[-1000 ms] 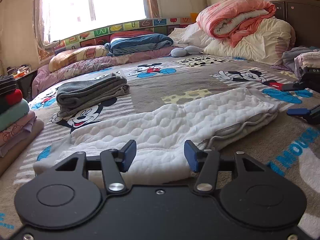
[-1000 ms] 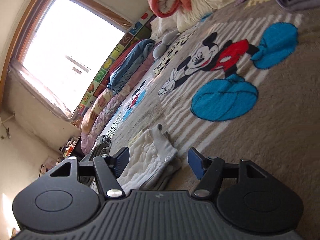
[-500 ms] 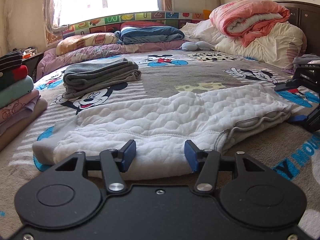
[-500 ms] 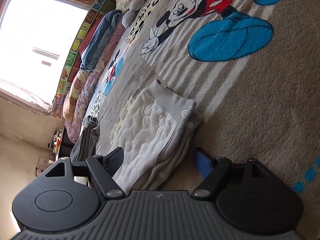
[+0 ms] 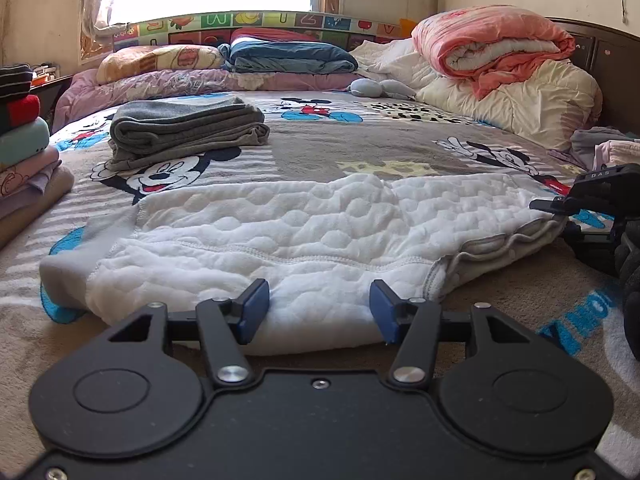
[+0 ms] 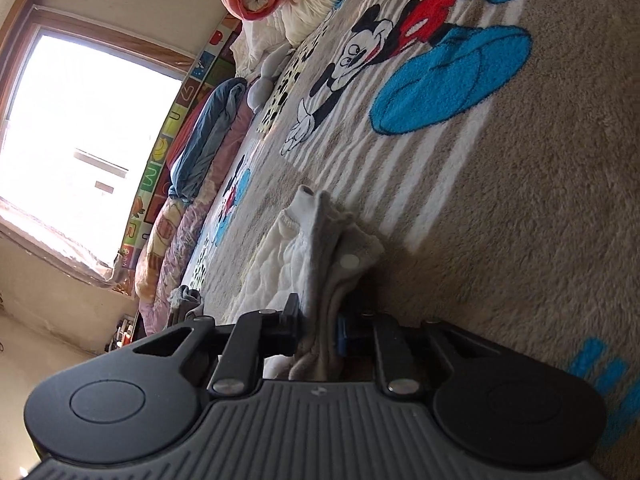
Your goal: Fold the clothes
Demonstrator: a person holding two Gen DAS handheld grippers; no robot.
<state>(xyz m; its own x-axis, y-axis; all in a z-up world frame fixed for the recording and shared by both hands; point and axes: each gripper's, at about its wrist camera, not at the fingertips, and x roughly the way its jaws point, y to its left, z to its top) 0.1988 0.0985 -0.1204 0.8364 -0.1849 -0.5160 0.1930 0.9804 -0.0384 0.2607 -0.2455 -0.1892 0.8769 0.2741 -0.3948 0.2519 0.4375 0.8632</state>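
A white quilted garment with grey trim lies folded lengthwise across the Mickey Mouse blanket. My left gripper is open, with its blue pads on either side of the garment's near folded edge and not pressing it. At the garment's right end is my right gripper. In the right wrist view, the right gripper has its jaws closing and its pads pinch the bunched grey end of the garment.
A folded grey garment lies further back on the left. A stack of folded clothes stands at the left edge. Pillows with a pink quilt and a blue blanket line the back. Loose clothes lie at the right.
My right gripper came forward over the garment's grey end and its jaws went from wide apart to pinched on the cloth. My left gripper edged closer to the near fold and levelled out.
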